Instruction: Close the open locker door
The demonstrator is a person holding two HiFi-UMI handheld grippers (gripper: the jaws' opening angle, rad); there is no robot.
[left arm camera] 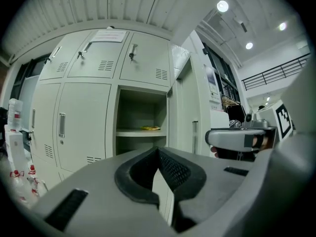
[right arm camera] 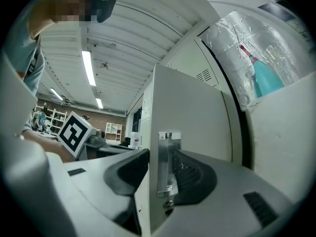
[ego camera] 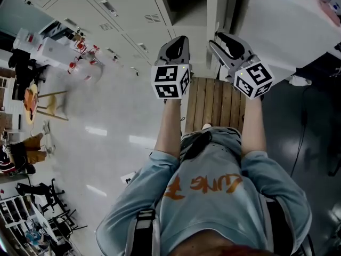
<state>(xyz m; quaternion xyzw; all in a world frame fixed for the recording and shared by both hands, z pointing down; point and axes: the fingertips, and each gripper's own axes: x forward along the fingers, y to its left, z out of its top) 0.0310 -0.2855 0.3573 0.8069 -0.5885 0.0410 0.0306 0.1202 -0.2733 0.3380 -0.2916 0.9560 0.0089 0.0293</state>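
Observation:
The grey locker bank has one compartment open, with a yellowish item on its shelf. Its door stands swung out, edge toward me, with a metal handle on it. My right gripper straddles that door edge, jaws wide, the handle lying between the pads; I see no firm press. In the head view the right gripper reaches the door. My left gripper hovers beside it, facing the open compartment, fingertips together and nothing held.
I stand on a wooden slatted platform. A white table with bottles and a stool are off to the left. A foil-wrapped bundle with a teal bottle sits right of the door. A black cable runs along the floor.

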